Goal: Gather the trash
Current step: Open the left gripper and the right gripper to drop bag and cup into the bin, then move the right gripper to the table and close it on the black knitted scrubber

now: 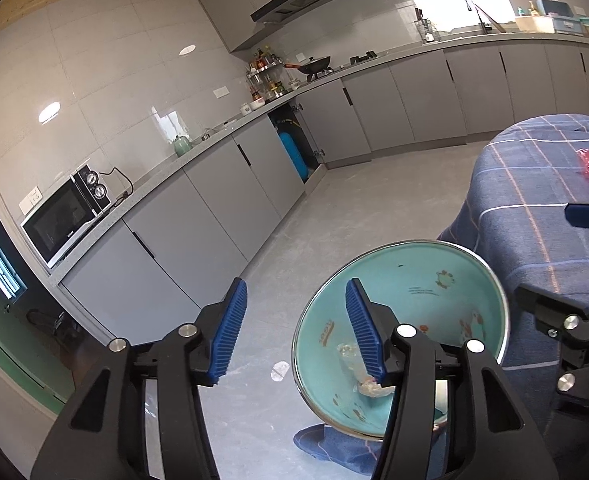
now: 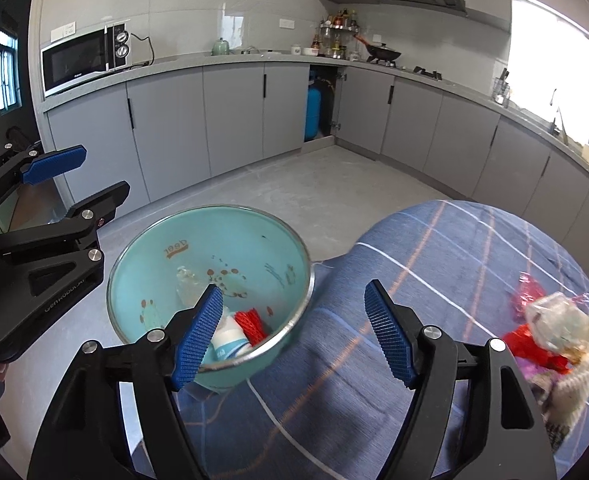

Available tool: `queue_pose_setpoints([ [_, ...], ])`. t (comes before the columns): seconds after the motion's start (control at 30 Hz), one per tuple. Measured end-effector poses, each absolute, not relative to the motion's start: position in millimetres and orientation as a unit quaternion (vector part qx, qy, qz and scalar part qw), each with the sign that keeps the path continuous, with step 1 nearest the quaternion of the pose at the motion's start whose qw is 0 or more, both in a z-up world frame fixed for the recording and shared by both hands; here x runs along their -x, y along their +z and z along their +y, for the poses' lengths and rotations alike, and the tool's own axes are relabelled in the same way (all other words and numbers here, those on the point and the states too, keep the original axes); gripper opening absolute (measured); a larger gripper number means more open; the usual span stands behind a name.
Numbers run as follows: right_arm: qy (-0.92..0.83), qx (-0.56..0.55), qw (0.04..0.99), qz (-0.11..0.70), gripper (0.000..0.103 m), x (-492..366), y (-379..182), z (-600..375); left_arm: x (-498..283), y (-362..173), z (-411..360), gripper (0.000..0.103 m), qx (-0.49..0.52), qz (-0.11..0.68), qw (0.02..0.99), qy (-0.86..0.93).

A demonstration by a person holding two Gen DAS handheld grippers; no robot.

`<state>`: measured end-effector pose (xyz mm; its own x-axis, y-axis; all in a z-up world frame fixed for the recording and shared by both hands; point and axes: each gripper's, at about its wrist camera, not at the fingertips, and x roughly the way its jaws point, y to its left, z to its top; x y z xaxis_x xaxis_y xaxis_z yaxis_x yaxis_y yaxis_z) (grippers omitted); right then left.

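I hold my left tongs (image 1: 296, 330) over the floor beside the teal bowl (image 2: 230, 236), their blue pads standing apart with nothing between them; one pad sits in front of the bowl's inside, the other off to its outer side. My right tongs (image 2: 294, 336) are spread wide and empty too, one pad before the bowl's near rim, the other over the blue checked tablecloth (image 2: 434, 248). The bowl stands at the cloth's edge and overhangs it. Inside the bowl lie a red net (image 2: 252, 324), a white and blue wrapper (image 2: 228, 342) and a clear crumpled film (image 2: 184, 278). On the cloth, well apart from the bowl, sits a heap of trash (image 2: 554, 332): clear plastic, red and pink scraps.
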<state>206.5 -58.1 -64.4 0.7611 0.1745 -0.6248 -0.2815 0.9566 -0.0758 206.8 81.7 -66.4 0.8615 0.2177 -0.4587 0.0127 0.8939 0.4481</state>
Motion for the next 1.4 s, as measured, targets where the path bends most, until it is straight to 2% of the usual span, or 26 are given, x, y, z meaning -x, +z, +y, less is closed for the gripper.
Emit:
queue_pose_setpoints([
  [0.07,0.114,0.079,0.938,0.319,0.074,-197,-60,-69,-202,-64,76,0.061,-0.226,0.252,0.939,0.054],
  [0.23,0.087,0.067,0.945,0.309,0.075,-171,-50,-99,-189,-61,55,0.062,-0.23,0.246,0.941,0.039],
  [0.33,0.065,0.063,0.949,0.304,0.076,-153,-45,-120,-180,-59,40,0.067,-0.235,0.24,0.941,0.026],
  [0.63,-0.041,0.039,0.955,0.29,0.079,-98,-34,-207,-147,-65,-46,0.068,-0.261,0.222,0.937,-0.063],
  [0.97,-0.114,-0.023,0.939,0.324,0.079,-69,-69,-275,-133,-84,-121,0.07,-0.275,0.225,0.925,-0.134],
  [1.03,-0.111,-0.032,0.937,0.33,0.079,-70,-76,-275,-131,-86,-126,0.07,-0.283,0.219,0.925,-0.13],
  [1.13,-0.101,-0.045,0.934,0.339,0.078,-78,-85,-273,-132,-89,-123,0.079,-0.283,0.216,0.927,-0.117],
  [1.4,-0.077,-0.072,0.923,0.369,0.077,-99,-103,-261,-147,-98,-107,0.079,-0.277,0.229,0.927,-0.104],
])
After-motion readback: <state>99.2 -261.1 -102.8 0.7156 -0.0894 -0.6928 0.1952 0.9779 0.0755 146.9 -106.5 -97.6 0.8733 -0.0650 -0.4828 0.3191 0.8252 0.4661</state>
